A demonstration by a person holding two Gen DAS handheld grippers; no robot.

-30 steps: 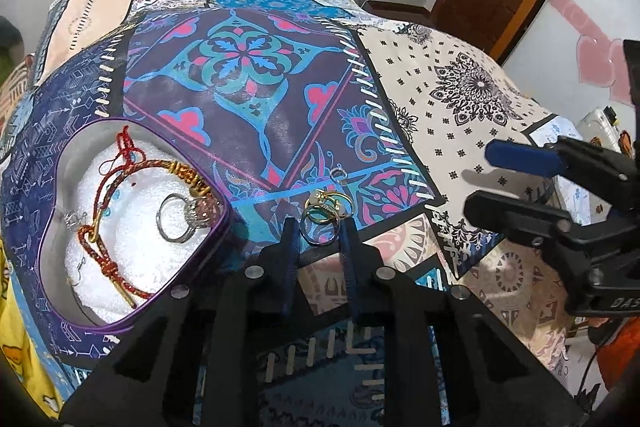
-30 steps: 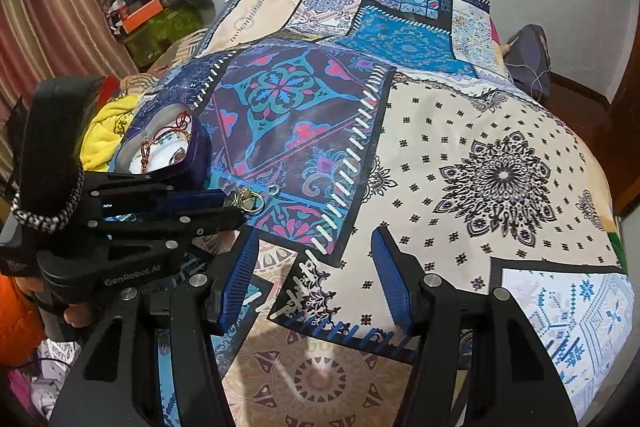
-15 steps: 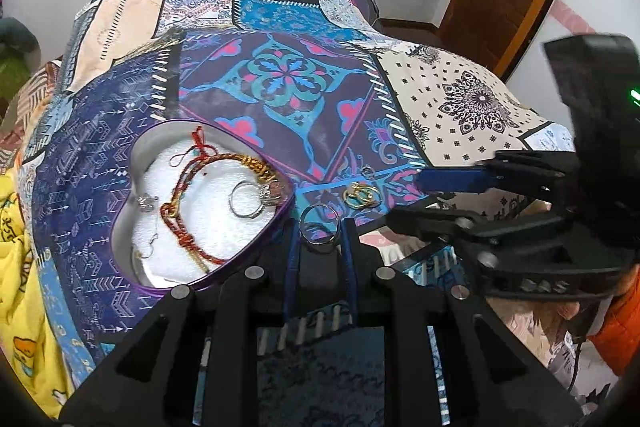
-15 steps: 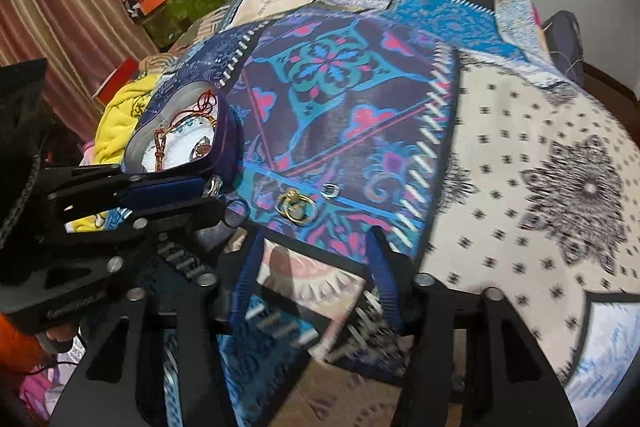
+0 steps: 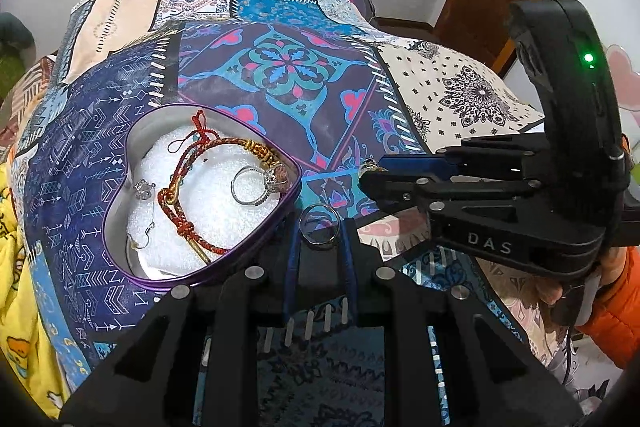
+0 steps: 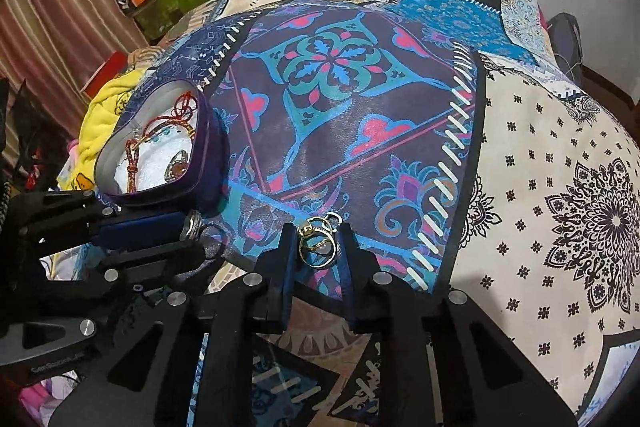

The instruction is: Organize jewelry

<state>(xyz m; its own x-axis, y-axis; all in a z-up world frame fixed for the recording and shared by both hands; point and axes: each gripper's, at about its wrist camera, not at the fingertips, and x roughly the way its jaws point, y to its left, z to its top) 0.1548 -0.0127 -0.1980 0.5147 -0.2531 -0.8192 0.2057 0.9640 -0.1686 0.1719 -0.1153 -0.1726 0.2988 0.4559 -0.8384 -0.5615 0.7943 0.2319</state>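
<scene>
A patchwork bedspread (image 5: pixel 280 67) covers the bed, and a heart tin (image 5: pixel 132 143) sits near its left edge. Already in the tin: a red cord bracelet (image 5: pixel 180 223), a stone ring (image 5: pixel 256 183) and earrings (image 5: pixel 144 187). The left gripper (image 5: pixel 320 227) jaws grip a silver ring (image 5: pixel 319 225) just beside the tin. The right gripper (image 6: pixel 316 247) jaws have closed around the gold rings (image 6: pixel 316 243) on the bedspread. Both catches await dropping in.
</scene>
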